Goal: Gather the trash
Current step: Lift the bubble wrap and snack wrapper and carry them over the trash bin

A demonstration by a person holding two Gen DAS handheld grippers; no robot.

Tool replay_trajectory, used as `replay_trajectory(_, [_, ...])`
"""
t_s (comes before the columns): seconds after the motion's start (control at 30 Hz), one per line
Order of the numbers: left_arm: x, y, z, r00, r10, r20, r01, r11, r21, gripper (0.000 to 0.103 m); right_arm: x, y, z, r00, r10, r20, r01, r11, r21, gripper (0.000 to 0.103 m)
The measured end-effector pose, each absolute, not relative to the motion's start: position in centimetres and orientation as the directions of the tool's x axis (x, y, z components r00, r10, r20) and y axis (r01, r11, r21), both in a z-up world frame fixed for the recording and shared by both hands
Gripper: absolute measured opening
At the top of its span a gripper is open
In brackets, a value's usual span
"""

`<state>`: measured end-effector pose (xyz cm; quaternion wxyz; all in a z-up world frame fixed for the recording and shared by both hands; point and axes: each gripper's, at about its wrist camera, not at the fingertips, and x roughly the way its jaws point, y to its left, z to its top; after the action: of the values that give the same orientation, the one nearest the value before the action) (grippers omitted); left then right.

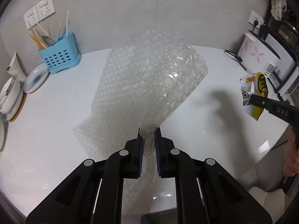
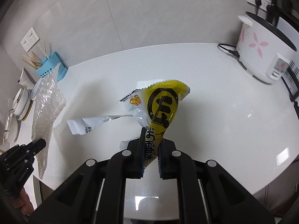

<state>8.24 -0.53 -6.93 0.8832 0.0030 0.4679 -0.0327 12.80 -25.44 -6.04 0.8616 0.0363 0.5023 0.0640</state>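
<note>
Clamped between the jaws of the left gripper, a sheet of bubble wrap stands lifted off the white counter, its long axis running up and away from the fingers, a loose tail drooping below them. Over on the other side, the right gripper is pinched tight on a yellow snack wrapper bunched with a silver wrapper, the yellow one pointing upward. Both loads look ready for a bin, which I cannot see; I'd keep both grips firm and carry the trailing ends clear of the blue utensil holder and stacked plates.
</note>
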Motion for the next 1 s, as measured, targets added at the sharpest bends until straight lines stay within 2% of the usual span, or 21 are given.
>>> replay_trajectory(0.4, [-5.2, 2.1, -5.1, 0.603, -0.08, -0.793, 0.082, 0.996, -0.037, 0.011, -1.7, -21.7, -4.7, 0.541, 0.11, -0.834, -0.063, 0.994, 0.09, 0.01])
replay_trajectory(1.0, [-19.8, 2.9, -10.6, 0.504, -0.082, -0.86, 0.025, 0.996, -0.08, 0.011, -15.1, -19.8, -9.9, 0.453, 0.168, -0.876, -0.115, 0.985, 0.13, 0.01])
